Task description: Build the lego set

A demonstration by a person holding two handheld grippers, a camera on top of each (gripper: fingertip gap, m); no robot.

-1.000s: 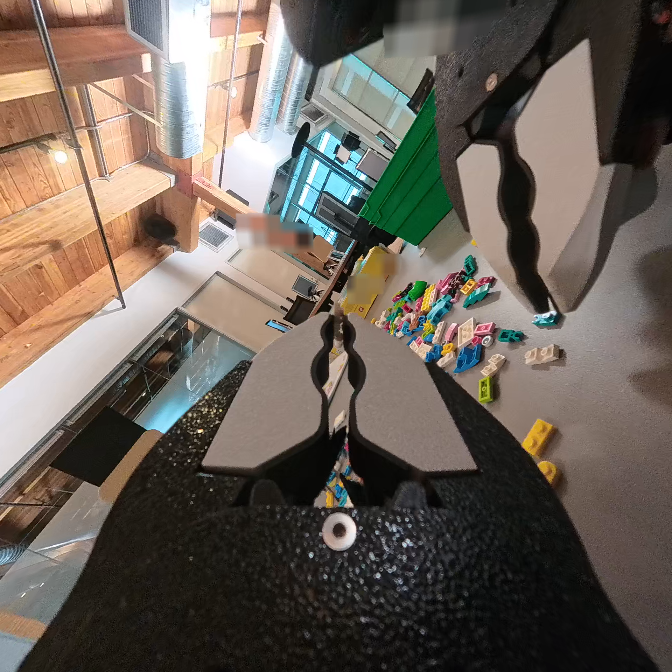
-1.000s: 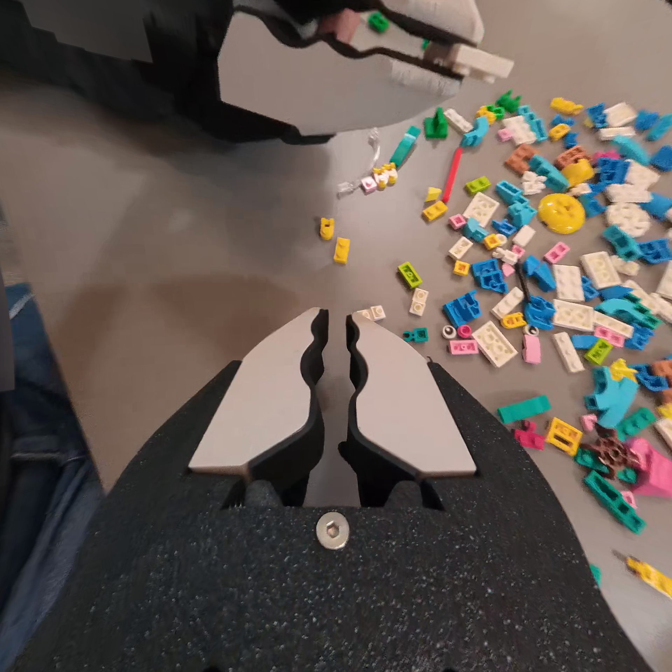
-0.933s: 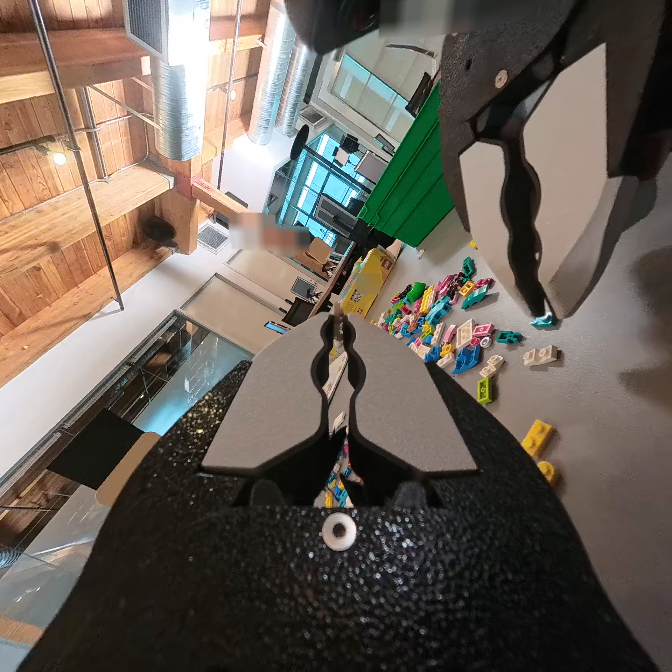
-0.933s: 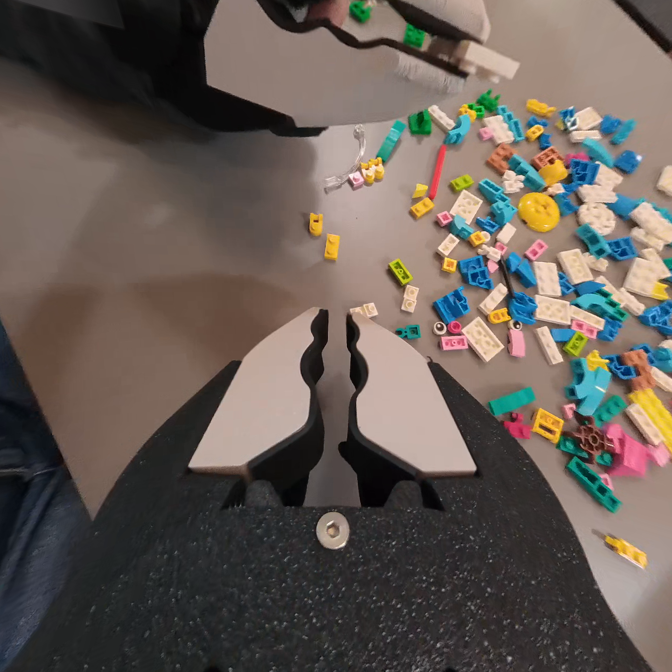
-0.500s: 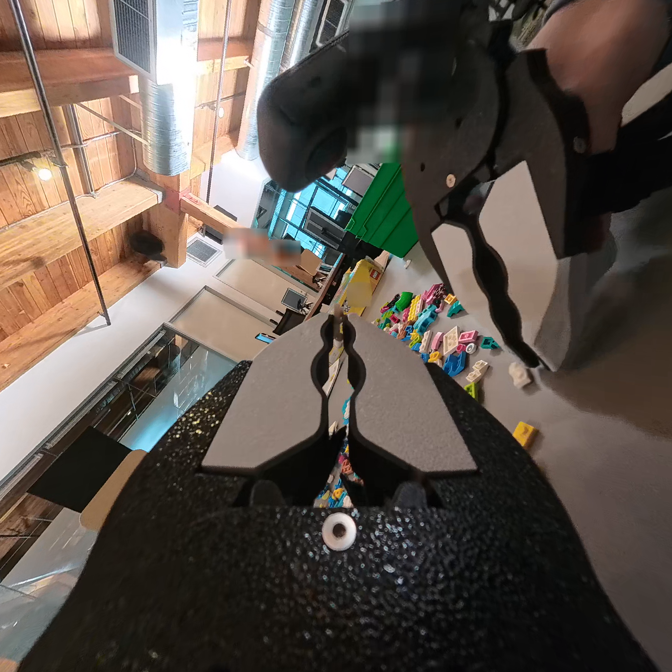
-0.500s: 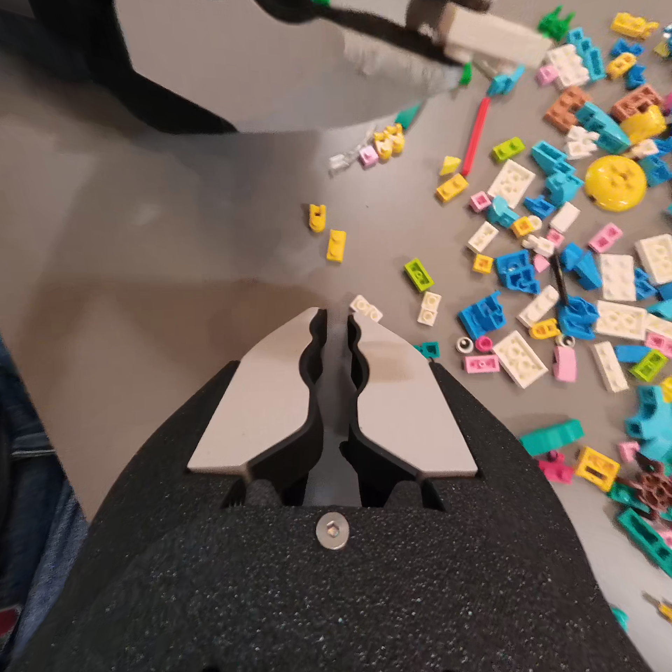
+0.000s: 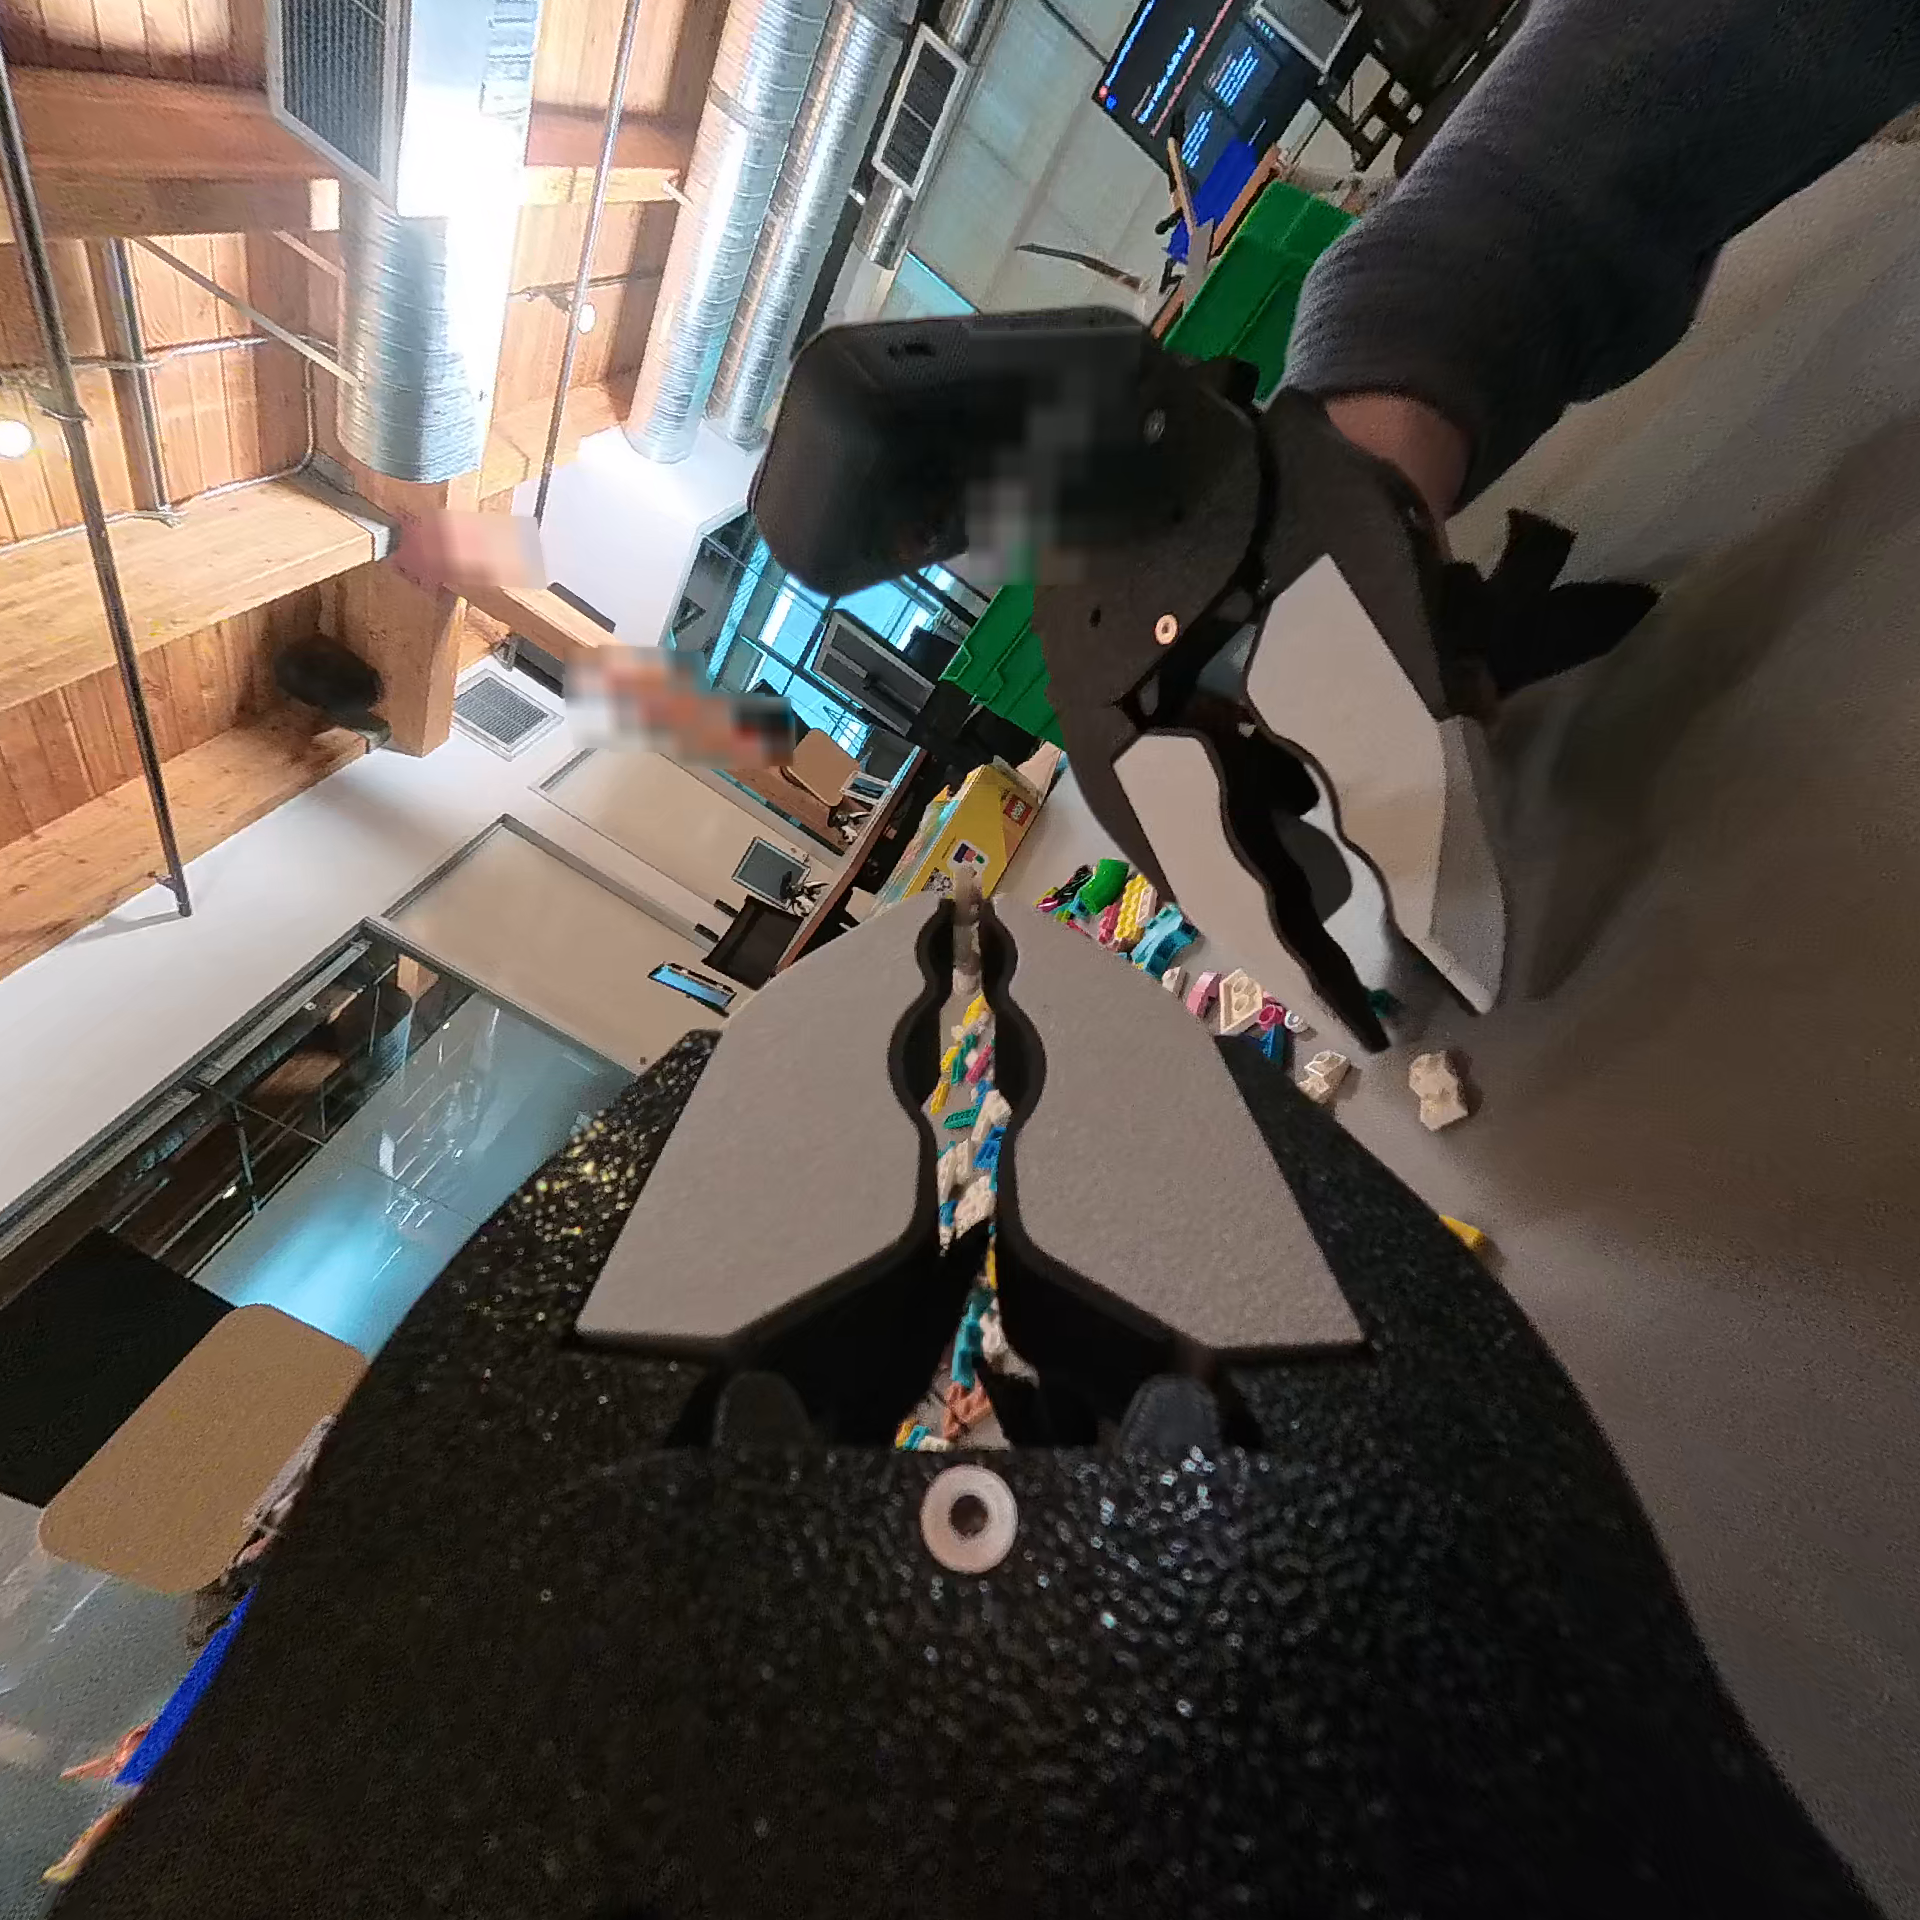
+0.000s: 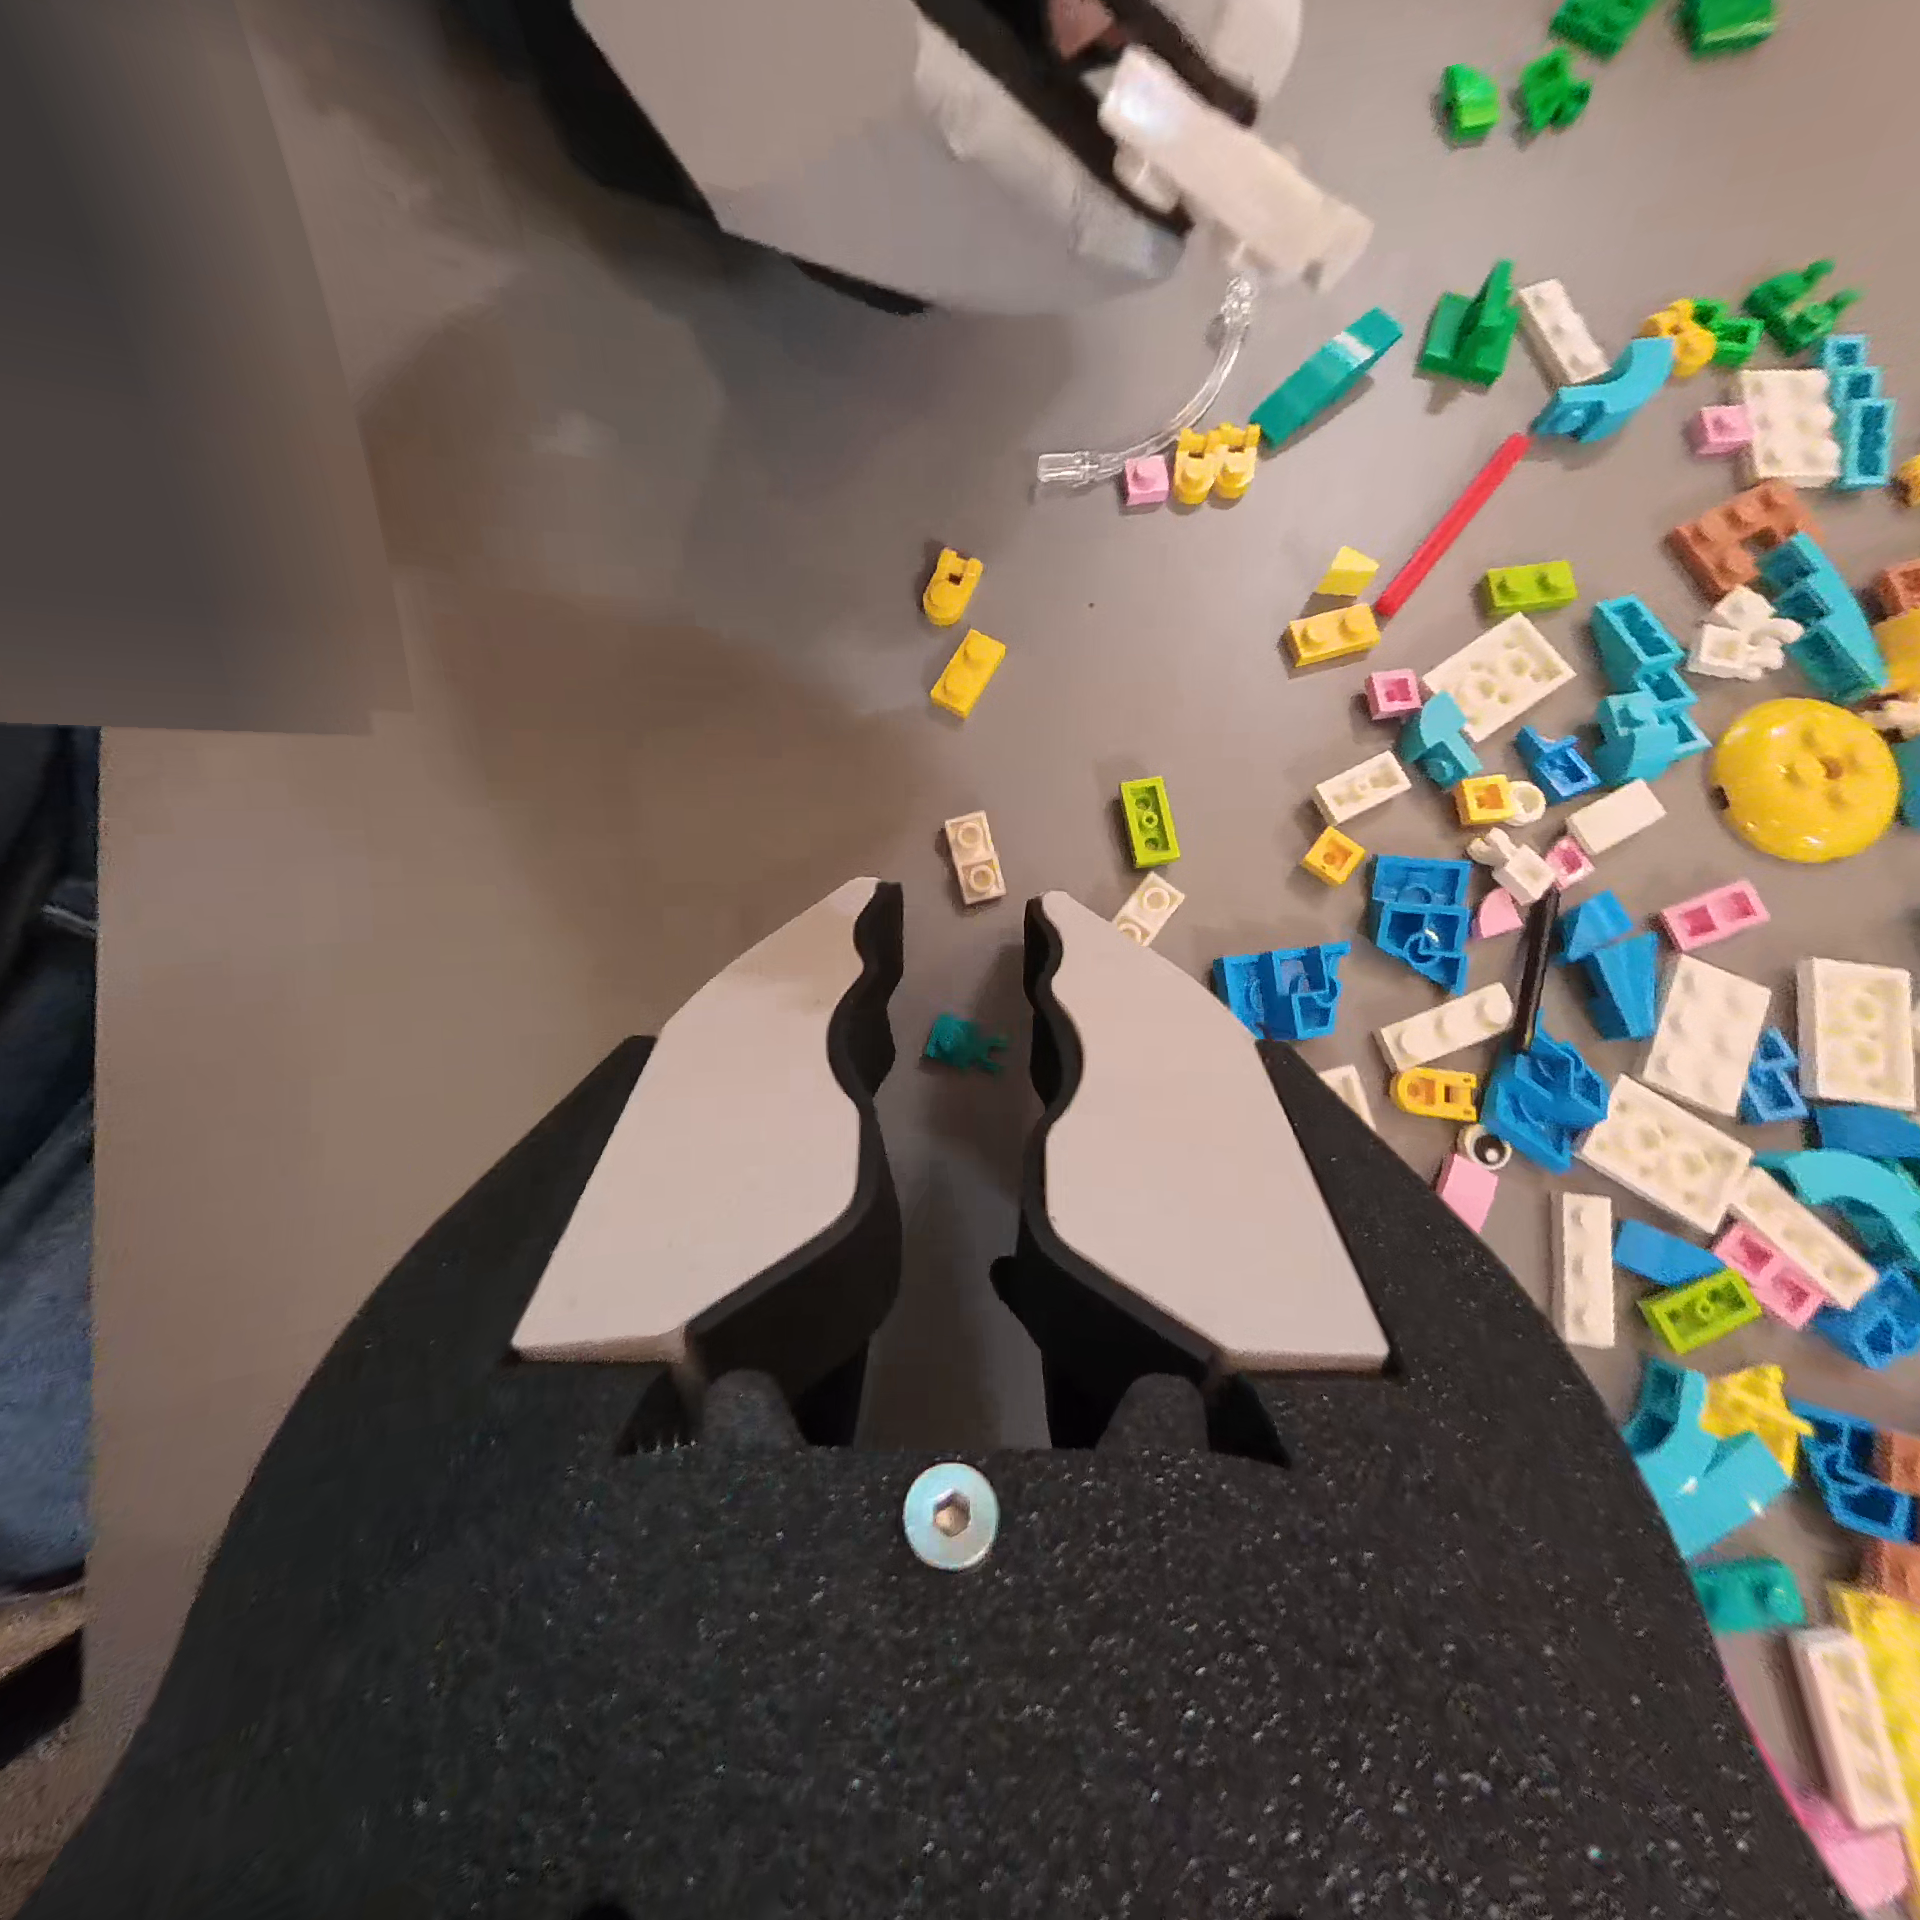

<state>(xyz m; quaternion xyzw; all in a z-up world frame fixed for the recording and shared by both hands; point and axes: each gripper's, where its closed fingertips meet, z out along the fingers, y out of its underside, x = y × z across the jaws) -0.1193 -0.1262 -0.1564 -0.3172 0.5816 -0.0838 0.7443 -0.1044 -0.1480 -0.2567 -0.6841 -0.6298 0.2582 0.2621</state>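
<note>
My left gripper (image 7: 966, 912) is shut on a white plate (image 7: 967, 940), seen edge-on between its tips and held up in the air. In the right wrist view the left gripper (image 8: 1164, 156) shows at the top, with the white plate (image 8: 1247, 182) sticking out of it. My right gripper (image 8: 964, 899) is open and low over the grey table (image 8: 623, 727). A small teal piece (image 8: 961, 1042) lies between its fingers, untouched. A white 1x2 plate (image 8: 974, 857) lies just beyond the tips. The right gripper (image 7: 1423, 1013) also shows in the left wrist view, tips near the table.
A spread of loose bricks (image 8: 1558, 935) covers the table's right side, with a yellow dish (image 8: 1803, 779) and a red rod (image 8: 1449, 525). Two yellow pieces (image 8: 961, 634) lie ahead. A person's jeans (image 8: 42, 1143) are at the left edge. A yellow box (image 7: 987, 831) stands far off.
My right gripper has opened wider and come down over the small teal piece. The left gripper, still holding the white plate, has shifted right across the top of the right view.
</note>
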